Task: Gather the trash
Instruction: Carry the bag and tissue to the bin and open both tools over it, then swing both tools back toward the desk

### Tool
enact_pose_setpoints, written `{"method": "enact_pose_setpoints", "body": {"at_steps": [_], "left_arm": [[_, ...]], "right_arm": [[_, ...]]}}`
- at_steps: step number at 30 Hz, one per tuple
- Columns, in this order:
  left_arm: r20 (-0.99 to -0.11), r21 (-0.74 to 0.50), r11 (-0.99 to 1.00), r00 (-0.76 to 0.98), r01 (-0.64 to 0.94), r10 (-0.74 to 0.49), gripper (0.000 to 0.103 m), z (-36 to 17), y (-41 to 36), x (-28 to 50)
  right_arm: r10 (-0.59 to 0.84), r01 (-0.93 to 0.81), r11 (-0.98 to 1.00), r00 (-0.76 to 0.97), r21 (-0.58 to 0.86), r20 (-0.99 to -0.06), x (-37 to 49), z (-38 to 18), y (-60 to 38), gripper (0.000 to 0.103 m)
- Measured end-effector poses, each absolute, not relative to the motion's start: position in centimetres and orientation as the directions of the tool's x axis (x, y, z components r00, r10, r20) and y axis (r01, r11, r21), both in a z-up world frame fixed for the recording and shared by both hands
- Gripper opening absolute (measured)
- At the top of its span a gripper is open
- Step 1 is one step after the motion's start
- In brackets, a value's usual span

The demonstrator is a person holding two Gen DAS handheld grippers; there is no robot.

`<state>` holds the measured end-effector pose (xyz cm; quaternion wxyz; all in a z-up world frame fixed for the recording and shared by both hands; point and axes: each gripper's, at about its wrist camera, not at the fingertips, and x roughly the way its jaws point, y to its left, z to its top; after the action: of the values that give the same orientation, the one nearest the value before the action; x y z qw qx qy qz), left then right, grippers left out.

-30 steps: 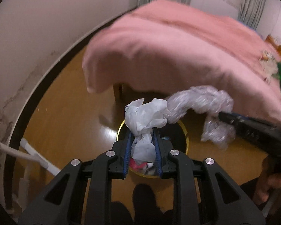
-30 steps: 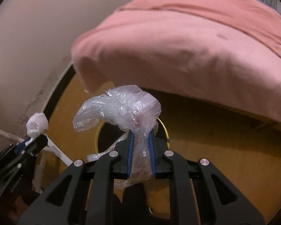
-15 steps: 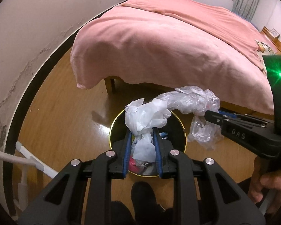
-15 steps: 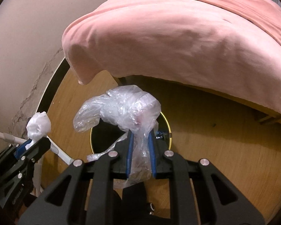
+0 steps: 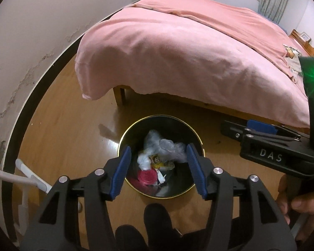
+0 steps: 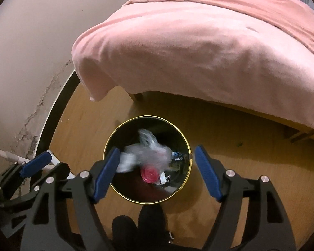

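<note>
A round black bin with a gold rim [image 5: 195, 135] [image 6: 185, 140] stands on the wooden floor below both grippers. My left gripper [image 5: 159, 171] hangs over it, jaws opening, nothing between them. My right gripper [image 6: 157, 170] is also over the bin, jaws opening and empty. The clear plastic bag [image 6: 150, 152] is a blurred shape inside the bin, falling or just landed. In the left wrist view the crumpled white paper [image 5: 143, 160] and clear plastic [image 5: 169, 146] lie in the bin on other trash, with a red lid [image 5: 147, 177]. The right gripper [image 5: 238, 129] shows at the right of that view.
A bed under a pink blanket [image 5: 188, 52] stands right behind the bin, its wooden leg [image 5: 119, 96] close by. A cracked wall with dark skirting [image 5: 27, 104] curves along the left. A white rack [image 5: 31, 179] stands at lower left. The person's dark foot [image 5: 155, 215] is beside the bin.
Both grippers have opened. The white paper left the left jaws and the clear plastic bag left the right jaws; both dropped into the bin.
</note>
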<state>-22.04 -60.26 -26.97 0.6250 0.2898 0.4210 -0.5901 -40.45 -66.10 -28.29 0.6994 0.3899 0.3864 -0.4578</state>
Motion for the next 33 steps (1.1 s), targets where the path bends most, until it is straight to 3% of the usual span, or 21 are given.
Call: {"method": "enact_pose_setpoints", "body": {"at_steps": [12, 15, 18, 23, 27, 33], "left_arm": [[-0.860, -0.115, 0.140, -0.028, 0.983, -0.509, 0.056, -25.9, -59.5, -21.7], [-0.836, -0.096, 0.148, 0.001, 0.984, -0.548, 0.070, -23.3, -58.0, -20.7], [-0.812, -0.079, 0.181, 0.043, 0.980, -0.583, 0.083, -19.2, -55.9, -19.0], [-0.740, -0.072, 0.302, 0.152, 0.951, -0.656, 0.091, -9.3, -50.1, -13.3], [-0.698, -0.009, 0.441, 0.311, 0.897, -0.645, 0.093, -4.0, -43.3, -8.1], [-0.677, 0.044, 0.729, 0.557, 0.683, -0.481, 0.093, -0.7, -28.3, 2.1]], "right_arm": [[-0.354, 0.940, 0.277, 0.295, 0.202, -0.888, -40.1, -27.1, -66.2, 0.072], [-0.362, 0.924, 0.296, 0.342, 0.241, -0.867, -39.0, -25.0, -65.8, 0.073], [-0.402, 0.898, 0.355, 0.397, 0.259, -0.825, -36.4, -20.7, -64.8, 0.084], [-0.417, 0.800, 0.503, 0.557, 0.328, -0.718, -30.8, -12.0, -62.0, 0.086], [-0.343, 0.653, 0.684, 0.681, 0.325, -0.647, -23.3, -5.5, -57.1, 0.086], [-0.068, 0.312, 0.904, 0.781, 0.294, -0.620, -9.5, -1.5, -45.4, 0.086]]}}
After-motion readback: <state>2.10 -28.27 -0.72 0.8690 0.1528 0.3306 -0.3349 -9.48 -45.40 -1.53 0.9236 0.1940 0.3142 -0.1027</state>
